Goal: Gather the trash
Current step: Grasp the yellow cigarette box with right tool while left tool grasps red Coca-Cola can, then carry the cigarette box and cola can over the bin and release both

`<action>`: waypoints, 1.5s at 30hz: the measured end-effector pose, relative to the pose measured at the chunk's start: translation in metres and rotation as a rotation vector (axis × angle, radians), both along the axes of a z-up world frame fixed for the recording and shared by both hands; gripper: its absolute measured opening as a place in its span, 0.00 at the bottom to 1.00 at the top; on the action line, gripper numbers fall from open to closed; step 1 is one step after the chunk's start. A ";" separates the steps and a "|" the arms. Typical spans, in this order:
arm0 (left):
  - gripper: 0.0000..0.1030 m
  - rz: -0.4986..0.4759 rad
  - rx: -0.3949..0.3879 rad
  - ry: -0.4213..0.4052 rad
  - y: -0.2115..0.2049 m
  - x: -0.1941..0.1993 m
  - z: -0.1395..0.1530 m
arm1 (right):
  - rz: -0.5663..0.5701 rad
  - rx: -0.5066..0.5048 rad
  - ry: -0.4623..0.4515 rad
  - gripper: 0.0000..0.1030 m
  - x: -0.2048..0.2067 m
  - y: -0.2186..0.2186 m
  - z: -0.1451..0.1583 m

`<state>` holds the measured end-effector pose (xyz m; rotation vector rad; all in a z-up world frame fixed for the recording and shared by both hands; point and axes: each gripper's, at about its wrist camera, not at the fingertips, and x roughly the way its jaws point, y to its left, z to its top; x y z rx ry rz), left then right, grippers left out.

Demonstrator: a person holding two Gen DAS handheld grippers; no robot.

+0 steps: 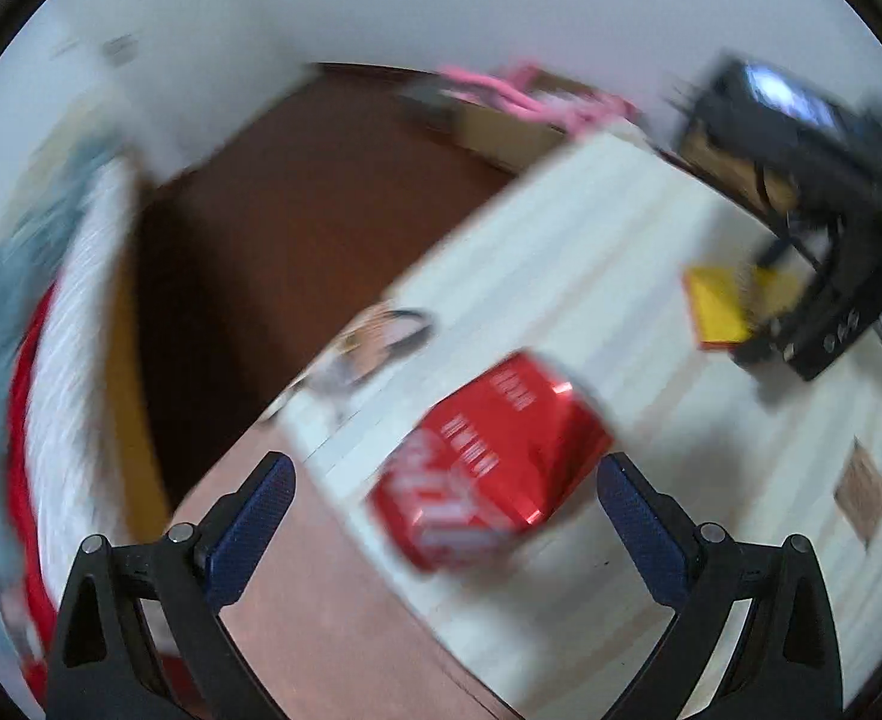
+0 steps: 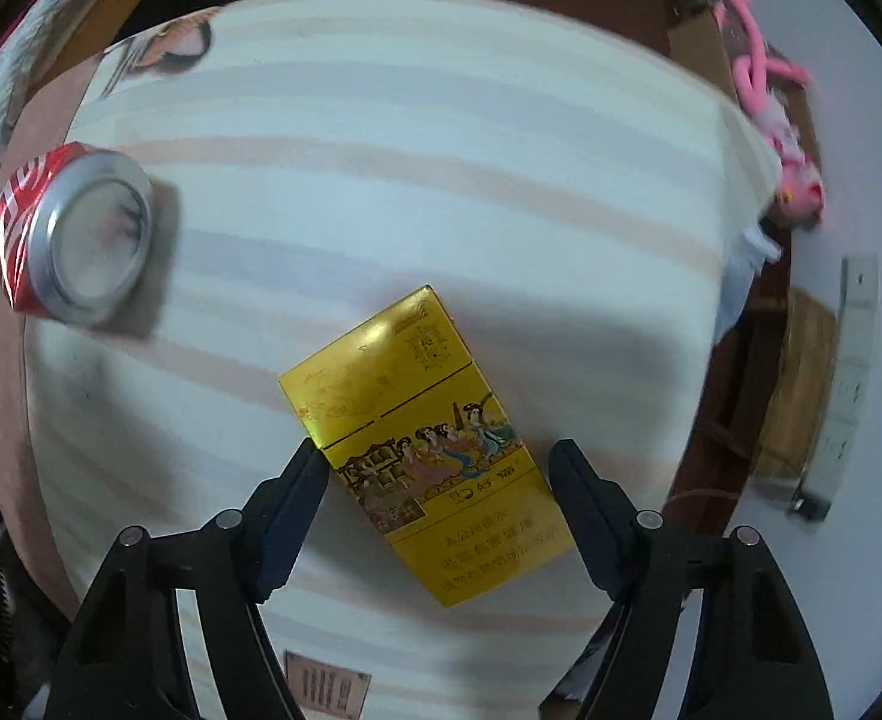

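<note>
My right jaws: my right gripper [image 2: 438, 462] points straight down with its jaws apart; the yellow cigarette pack [image 2: 423, 450] lies between them. The left pad looks to be at or just beside the pack's edge, the right pad stands off from it, so nothing is clamped.
My left jaws: my left gripper [image 1: 444, 471] has its jaws wide apart and empty, with the red cola can [image 1: 489, 462] in the gap ahead of them, not touched. This view is smeared, so I cannot tell how close the tips are.
Cigarette pack: flat on the striped surface [image 2: 441, 192], lying slantwise to my jaws, lid end away from me.
Cola can: on its side near the surface's edge, well apart from the pack; in the right wrist view its silver end faces the camera.
Surroundings: a pink plush toy [image 2: 765, 102] on a cardboard box [image 2: 696, 39] beyond the far corner, brown floor below; no bin shows.
Step in hand: I judge both hands are at the grasp stage, one piece of trash each.
Next move: the right needs to square up to the pack's long sides and close; the left needs to straddle the can across its round body, since it could roll off.
</note>
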<state>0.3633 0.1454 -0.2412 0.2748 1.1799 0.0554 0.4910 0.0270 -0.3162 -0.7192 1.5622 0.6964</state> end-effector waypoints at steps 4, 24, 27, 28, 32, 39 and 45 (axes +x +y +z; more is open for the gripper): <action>0.99 -0.175 0.049 0.202 -0.015 0.030 -0.038 | -0.021 0.058 0.020 0.87 0.005 -0.012 0.003; 0.83 0.034 -0.081 0.185 -0.043 0.011 -0.064 | 0.123 0.097 -0.136 0.64 -0.042 -0.004 0.007; 0.82 0.102 -0.105 0.141 -0.045 -0.003 -0.056 | 0.108 0.088 -0.157 0.63 -0.053 -0.002 0.011; 0.81 0.118 -0.123 0.121 -0.045 -0.009 -0.050 | 0.104 0.091 -0.162 0.63 -0.056 -0.002 0.013; 0.81 0.214 -0.178 0.051 -0.042 -0.037 -0.018 | 0.056 0.136 -0.167 0.62 -0.072 -0.012 0.024; 0.80 0.393 -0.254 -0.098 -0.004 -0.106 0.036 | 0.013 0.263 -0.166 0.61 -0.116 -0.016 0.058; 0.80 0.565 -0.278 -0.327 0.038 -0.210 0.102 | 0.019 0.360 -0.159 0.60 -0.175 0.001 0.101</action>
